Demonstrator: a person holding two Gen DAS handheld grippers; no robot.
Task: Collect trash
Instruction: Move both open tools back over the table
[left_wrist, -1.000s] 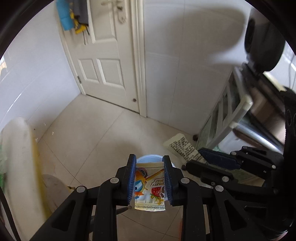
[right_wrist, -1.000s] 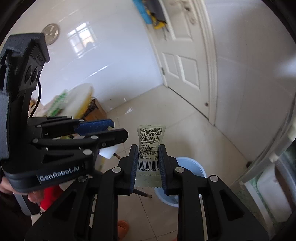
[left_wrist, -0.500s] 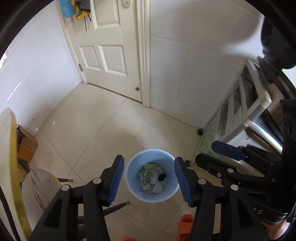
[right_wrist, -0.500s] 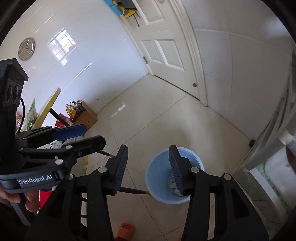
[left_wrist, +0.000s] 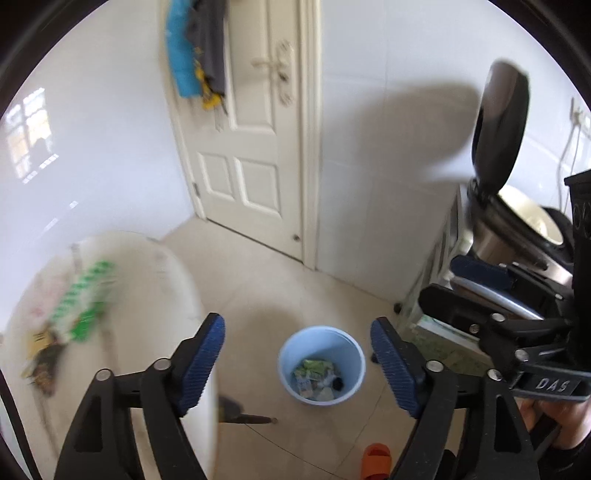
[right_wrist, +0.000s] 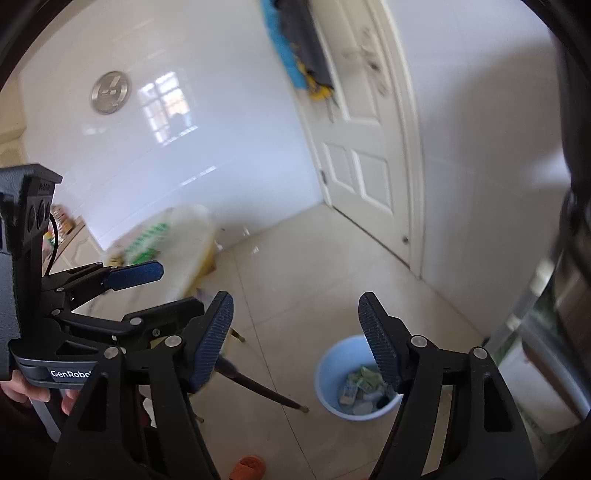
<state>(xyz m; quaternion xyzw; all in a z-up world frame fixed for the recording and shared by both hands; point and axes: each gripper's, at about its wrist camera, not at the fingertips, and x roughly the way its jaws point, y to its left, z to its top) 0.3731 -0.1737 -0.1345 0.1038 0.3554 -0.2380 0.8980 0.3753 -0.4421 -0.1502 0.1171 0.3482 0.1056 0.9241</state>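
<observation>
Bin (left_wrist: 321, 345): light blue, holding green, white and pale blue wrappers (left_wrist: 314, 373) with one black scrap; floor (left_wrist: 280, 280): beige tiles with thin dark joints; door (left_wrist: 251, 155): white, panelled, with bright blue, grey and yellow cloths (left_wrist: 192, 55) hung beside it. Left hand-held gripper (left_wrist: 297, 363) and right hand-held gripper (right_wrist: 295, 339): black frames, dark blue ribbed pads, silver rivets. Tabletop (left_wrist: 155, 280): off-white, carrying a green-and-white striped packet (left_wrist: 83, 299); slipper (left_wrist: 376, 459): orange; wall clock (right_wrist: 110, 92): silver.
</observation>
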